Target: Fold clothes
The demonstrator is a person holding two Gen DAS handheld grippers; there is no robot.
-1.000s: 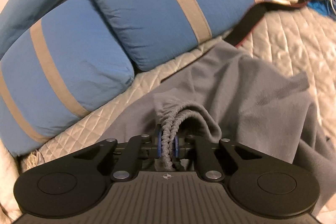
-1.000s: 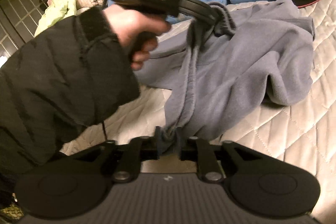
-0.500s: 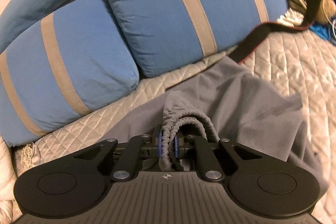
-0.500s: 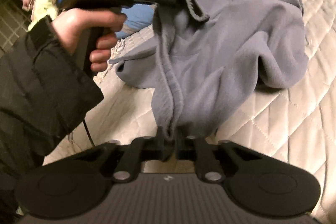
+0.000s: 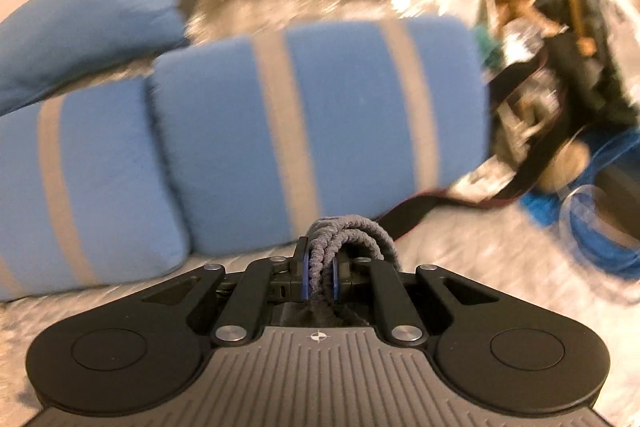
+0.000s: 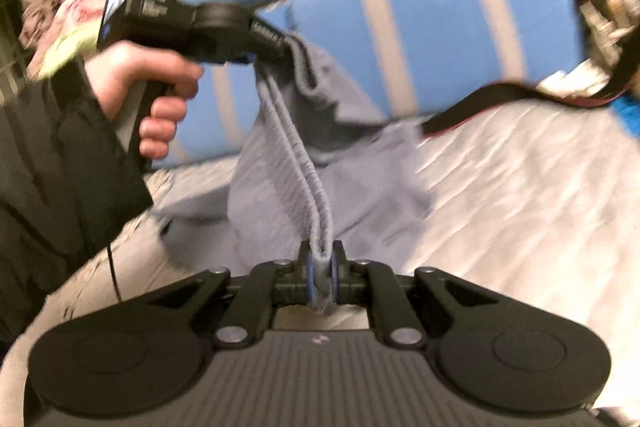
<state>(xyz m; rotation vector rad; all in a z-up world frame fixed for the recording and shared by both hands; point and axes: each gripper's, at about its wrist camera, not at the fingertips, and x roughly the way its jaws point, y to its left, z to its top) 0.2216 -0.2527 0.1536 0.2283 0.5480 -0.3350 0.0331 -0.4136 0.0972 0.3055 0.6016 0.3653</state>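
The right gripper [image 6: 321, 277] has been closed on the waistband [image 6: 298, 163] within the last second, and the grey garment [image 6: 360, 195] has been raised from the quilt [image 6: 520, 187] by both tools. The left gripper [image 5: 319, 277] is clamped on the bunched waistband [image 5: 348, 231] too, gripped by a hand [image 6: 148, 87]. The band is stretched taut between the two tools, far left to near centre; the cloth hangs below, its right part draped on the quilt before the pillows [image 5: 320, 115]. It is judged ready for spreading flat.

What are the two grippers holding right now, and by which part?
Both grip the grey garment by its ribbed elastic band: left gripper and right gripper at separate spots.
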